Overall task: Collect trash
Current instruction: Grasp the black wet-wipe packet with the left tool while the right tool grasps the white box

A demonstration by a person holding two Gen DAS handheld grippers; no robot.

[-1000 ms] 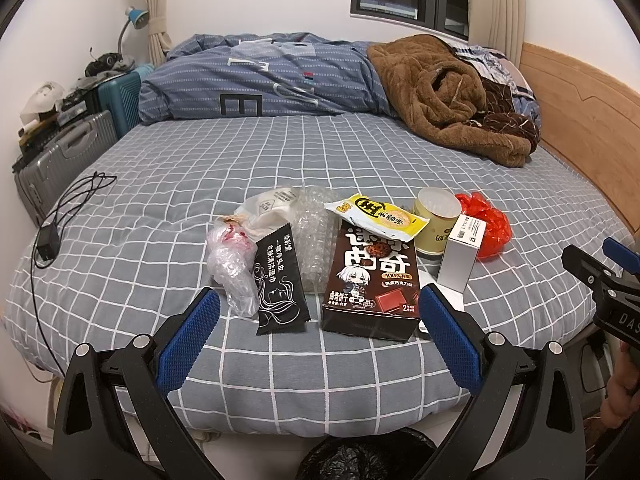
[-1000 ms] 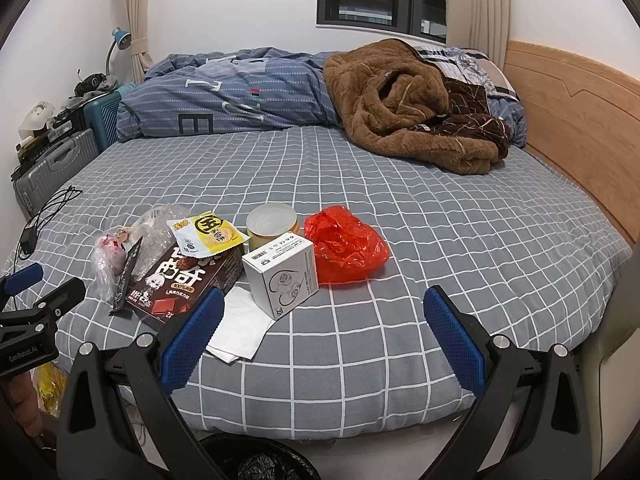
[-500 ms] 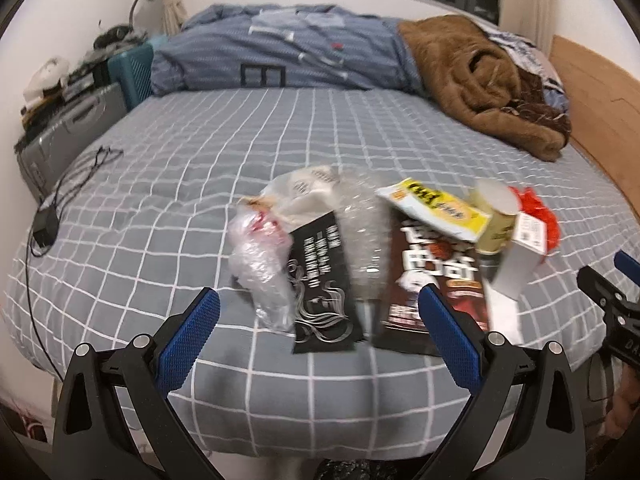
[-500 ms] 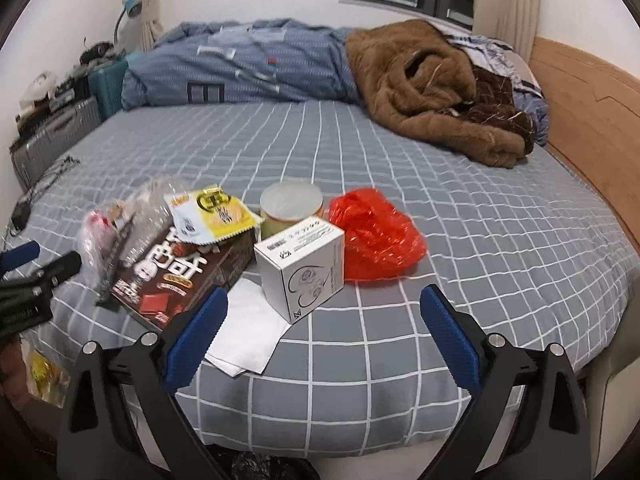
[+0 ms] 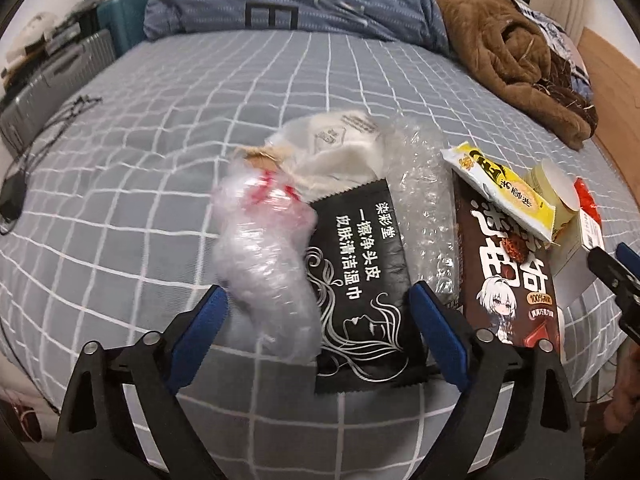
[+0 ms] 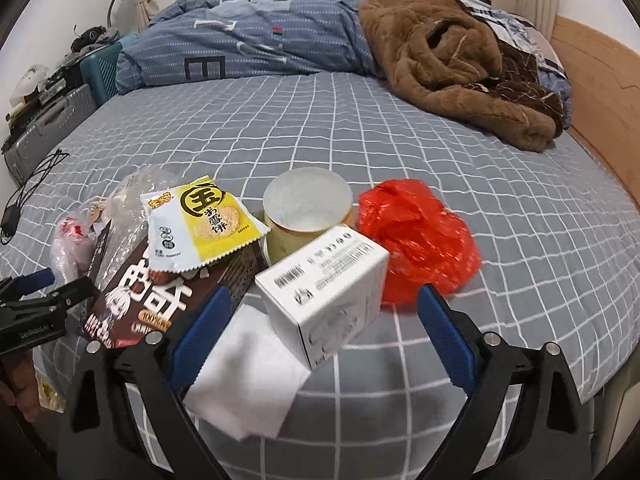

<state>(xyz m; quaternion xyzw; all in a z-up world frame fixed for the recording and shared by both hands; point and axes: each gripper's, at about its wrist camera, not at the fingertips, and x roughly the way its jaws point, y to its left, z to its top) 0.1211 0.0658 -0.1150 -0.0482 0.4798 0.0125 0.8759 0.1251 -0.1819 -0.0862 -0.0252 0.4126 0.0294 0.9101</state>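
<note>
Both grippers have been brought in close to the trash pile on the bed [image 6: 400, 128] over the last second; the litter now fills much more of each view. The left gripper [image 5: 316, 320] is spread wide, nothing held, its fingers flanking the black wipes sachet [image 5: 360, 276] and the crumpled clear plastic bag [image 5: 264, 248] at the near bed edge. The right gripper [image 6: 320, 320] is likewise wide open and empty, framing the white box [image 6: 324, 292], with a white tissue [image 6: 248, 376] just below it. The brown chocolate box [image 5: 508, 276], yellow snack packet [image 6: 200, 224], paper cup [image 6: 304, 212] and red plastic bag [image 6: 416, 240] lie untouched. Nothing collected yet; first grasps appear imminent, likely sachet or bag on the left, box on the right.
</note>
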